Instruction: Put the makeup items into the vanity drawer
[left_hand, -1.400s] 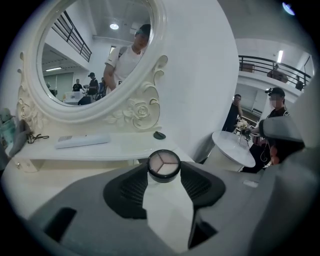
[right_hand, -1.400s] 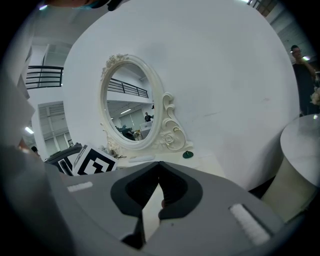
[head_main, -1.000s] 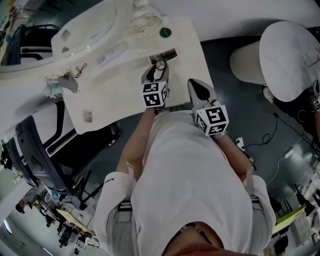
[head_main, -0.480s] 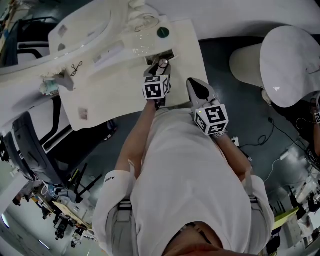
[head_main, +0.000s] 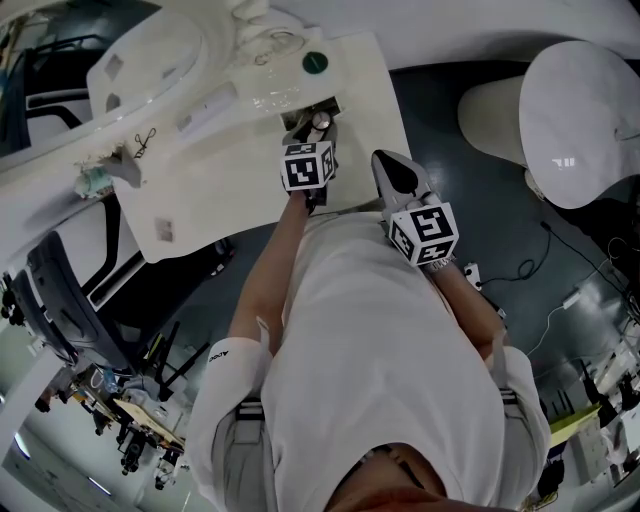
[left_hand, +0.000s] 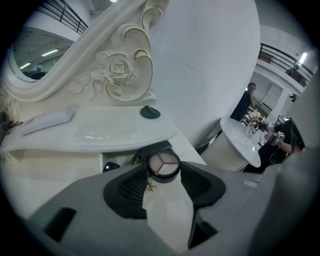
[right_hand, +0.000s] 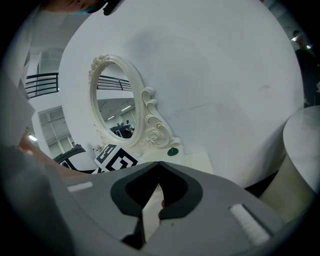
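A round compact (left_hand: 163, 165) with three pale shades sits pinched between the pads of my left gripper (left_hand: 163, 173), which is shut on it. In the head view the compact (head_main: 320, 121) hangs right at the open vanity drawer (head_main: 303, 113), a dark slot under the white top shelf. The drawer opening (left_hand: 113, 165) shows just behind and left of the compact. My right gripper (head_main: 381, 160) hovers to the right over the vanity's front corner. Its jaws (right_hand: 159, 164) are shut with the tips touching and nothing between them.
A dark green round lid (head_main: 315, 62) lies on the upper shelf by the carved mirror frame (left_hand: 120, 70). A flat white item (left_hand: 47, 121) lies on the shelf's left. A round white table (head_main: 575, 120) stands to the right, and a black chair (head_main: 70, 300) to the left.
My left gripper has carried the compact a little farther forward, up to the drawer opening. The right gripper has barely moved.
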